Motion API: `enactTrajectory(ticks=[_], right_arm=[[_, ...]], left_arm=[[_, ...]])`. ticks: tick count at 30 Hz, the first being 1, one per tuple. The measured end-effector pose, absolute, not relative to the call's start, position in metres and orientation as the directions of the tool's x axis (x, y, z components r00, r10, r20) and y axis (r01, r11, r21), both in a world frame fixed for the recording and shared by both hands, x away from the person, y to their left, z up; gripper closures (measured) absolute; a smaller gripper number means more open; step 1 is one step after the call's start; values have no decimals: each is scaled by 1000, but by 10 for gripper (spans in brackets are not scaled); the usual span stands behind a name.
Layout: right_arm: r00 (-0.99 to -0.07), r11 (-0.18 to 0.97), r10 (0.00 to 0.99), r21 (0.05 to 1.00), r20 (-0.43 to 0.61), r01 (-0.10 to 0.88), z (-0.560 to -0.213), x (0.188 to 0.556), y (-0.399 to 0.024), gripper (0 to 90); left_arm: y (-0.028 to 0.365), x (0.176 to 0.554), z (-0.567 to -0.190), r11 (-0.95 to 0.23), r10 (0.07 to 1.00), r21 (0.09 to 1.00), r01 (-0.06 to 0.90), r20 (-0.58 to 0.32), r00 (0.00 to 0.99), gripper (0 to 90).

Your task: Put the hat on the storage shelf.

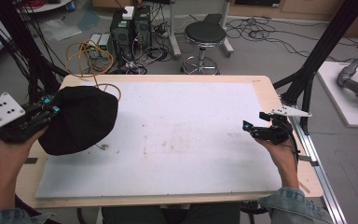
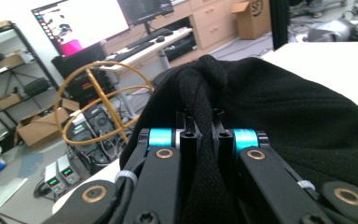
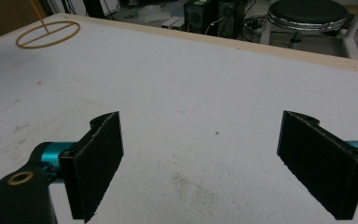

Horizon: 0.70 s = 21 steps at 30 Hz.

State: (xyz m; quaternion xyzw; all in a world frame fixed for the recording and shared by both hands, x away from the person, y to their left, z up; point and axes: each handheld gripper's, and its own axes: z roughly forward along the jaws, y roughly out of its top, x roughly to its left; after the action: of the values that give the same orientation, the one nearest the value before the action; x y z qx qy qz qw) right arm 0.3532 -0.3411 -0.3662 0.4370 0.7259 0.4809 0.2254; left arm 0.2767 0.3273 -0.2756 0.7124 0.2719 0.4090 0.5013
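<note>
My left claw is clamped on a bunched fold of the black cloth bag, which bulges ahead of it, while my right claw gapes wide over the desk.

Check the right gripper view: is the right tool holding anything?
No, the right tool stands wide open, with bare white table surface between its two black pads.

I see a matt black knitted cloth bag, coarse where bunched. The white table cover looks matt and scuffed, edged by pale smooth wood. The right gripper pads look rough, foam-like.
</note>
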Motion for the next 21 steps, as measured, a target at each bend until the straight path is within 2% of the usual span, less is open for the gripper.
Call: enactTrajectory(ticks=[21], right_arm=[[-516, 160, 851, 890, 95, 427, -368, 354, -339, 141]], left_arm=[[335, 297, -242, -322, 853, 946, -18, 299, 427, 853]])
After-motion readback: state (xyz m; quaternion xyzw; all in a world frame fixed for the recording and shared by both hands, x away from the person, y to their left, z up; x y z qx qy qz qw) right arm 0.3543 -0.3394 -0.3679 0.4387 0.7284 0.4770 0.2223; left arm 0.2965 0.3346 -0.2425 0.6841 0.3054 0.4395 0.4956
